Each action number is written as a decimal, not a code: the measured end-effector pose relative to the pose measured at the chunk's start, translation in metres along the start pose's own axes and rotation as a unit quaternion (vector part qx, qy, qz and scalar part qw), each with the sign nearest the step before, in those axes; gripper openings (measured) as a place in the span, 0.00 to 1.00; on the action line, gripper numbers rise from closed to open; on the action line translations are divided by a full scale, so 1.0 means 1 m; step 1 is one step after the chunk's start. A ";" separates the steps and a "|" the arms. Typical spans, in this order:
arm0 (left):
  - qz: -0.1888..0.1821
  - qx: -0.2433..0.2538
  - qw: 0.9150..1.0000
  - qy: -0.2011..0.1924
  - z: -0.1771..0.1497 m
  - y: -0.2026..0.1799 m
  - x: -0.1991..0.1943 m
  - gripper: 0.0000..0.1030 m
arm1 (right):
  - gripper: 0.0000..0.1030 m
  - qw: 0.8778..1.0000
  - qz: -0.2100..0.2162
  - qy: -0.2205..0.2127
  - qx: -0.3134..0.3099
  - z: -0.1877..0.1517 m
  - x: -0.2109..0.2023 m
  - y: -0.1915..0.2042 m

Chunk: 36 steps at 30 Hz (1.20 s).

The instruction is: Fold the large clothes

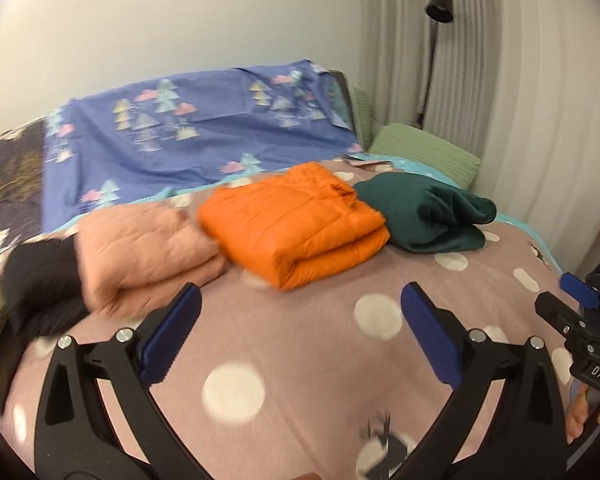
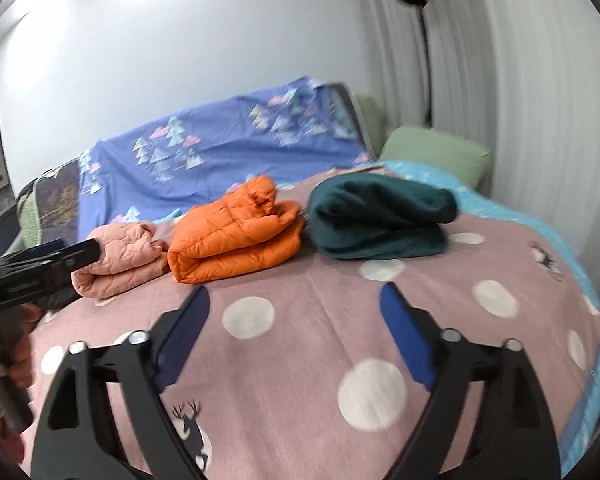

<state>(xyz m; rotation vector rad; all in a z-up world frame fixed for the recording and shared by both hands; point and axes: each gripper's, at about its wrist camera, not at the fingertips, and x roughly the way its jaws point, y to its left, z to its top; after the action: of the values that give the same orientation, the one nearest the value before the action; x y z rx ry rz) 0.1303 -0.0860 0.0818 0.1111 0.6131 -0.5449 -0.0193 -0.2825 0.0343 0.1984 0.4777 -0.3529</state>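
3 folded garments lie in a row across the far side of the bed: a pink quilted jacket, an orange puffer jacket and a dark green garment. The left hand-held gripper and the right hand-held gripper hover wide apart and empty, both pointing toward the row; the pink jacket lies nearest the left one.

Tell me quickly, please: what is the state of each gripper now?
Left gripper: open, holding nothing, above the bedspread.
Right gripper: open, holding nothing.
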 end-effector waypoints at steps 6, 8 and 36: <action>0.038 0.014 0.999 -0.014 -0.036 -0.009 -0.062 0.98 | 0.92 1.000 0.015 0.005 -0.014 -0.017 -0.037 0.019; 0.054 0.017 0.998 -0.024 -0.045 -0.012 -0.079 0.98 | 0.94 1.000 0.007 -0.010 -0.022 -0.017 -0.053 0.027; 0.067 -0.027 0.997 0.029 -0.110 0.000 -0.129 0.98 | 0.99 0.999 -0.020 0.014 -0.045 -0.039 -0.087 0.060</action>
<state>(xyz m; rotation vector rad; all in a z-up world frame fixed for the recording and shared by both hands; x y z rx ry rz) -0.0139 0.0008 0.0660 0.1169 0.6719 -0.3961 -0.0850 -0.1915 0.0483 0.1075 0.5251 -0.3672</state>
